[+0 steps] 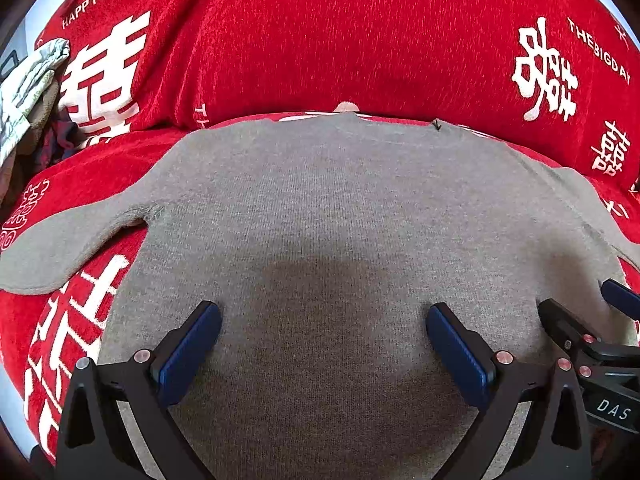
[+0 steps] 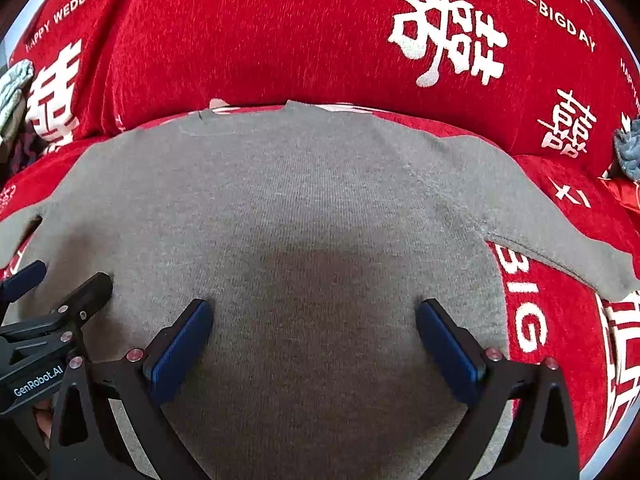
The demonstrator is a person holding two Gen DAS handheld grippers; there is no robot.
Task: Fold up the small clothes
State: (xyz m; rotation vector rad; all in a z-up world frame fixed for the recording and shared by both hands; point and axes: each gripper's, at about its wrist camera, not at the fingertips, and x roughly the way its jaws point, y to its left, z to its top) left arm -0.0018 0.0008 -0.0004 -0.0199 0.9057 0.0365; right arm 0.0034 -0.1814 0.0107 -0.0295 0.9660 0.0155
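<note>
A small grey knit sweater lies flat on a red sofa cover, neckline at the far side, its left sleeve spread to the left. It also shows in the right wrist view, its right sleeve spread to the right. My left gripper is open and empty above the sweater's lower body. My right gripper is open and empty above it too, just right of the left one. Each gripper shows at the edge of the other's view, the right gripper and the left gripper.
The red sofa cover with white characters and lettering rises as a backrest behind the sweater. A pile of other clothes sits at the far left. A grey-blue cloth lies at the far right.
</note>
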